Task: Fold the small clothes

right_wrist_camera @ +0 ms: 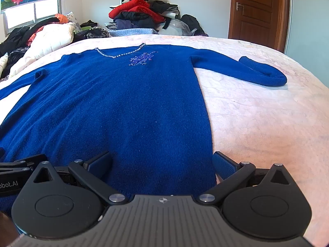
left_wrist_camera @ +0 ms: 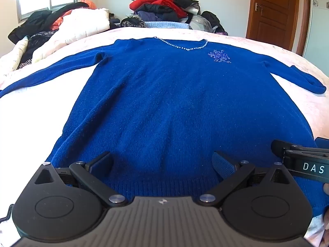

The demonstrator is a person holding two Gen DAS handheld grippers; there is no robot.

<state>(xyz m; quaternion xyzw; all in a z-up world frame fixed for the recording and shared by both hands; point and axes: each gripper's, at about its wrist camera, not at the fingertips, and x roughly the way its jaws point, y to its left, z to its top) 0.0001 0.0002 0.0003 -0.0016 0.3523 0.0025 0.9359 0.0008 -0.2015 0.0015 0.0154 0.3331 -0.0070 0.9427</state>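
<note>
Left claw (left_wrist_camera: 162, 162): black two-finger tool with blue pads, spread wide and released, hovering over the ribbed hem; nothing between its fingers
Right claw (right_wrist_camera: 162, 162): same build, also spread wide and empty; poised over the garment's right side edge near the hem
Royal-blue knitted sweater (left_wrist_camera: 164, 103): lies flat, front up, on the pale pink bed cover (right_wrist_camera: 257, 113); beaded V-neck at the far end; both sleeves stretched outward
Background: heap of dark and red clothes (left_wrist_camera: 164, 6) beyond the bed; brown wooden door (right_wrist_camera: 257, 10) shut
</note>
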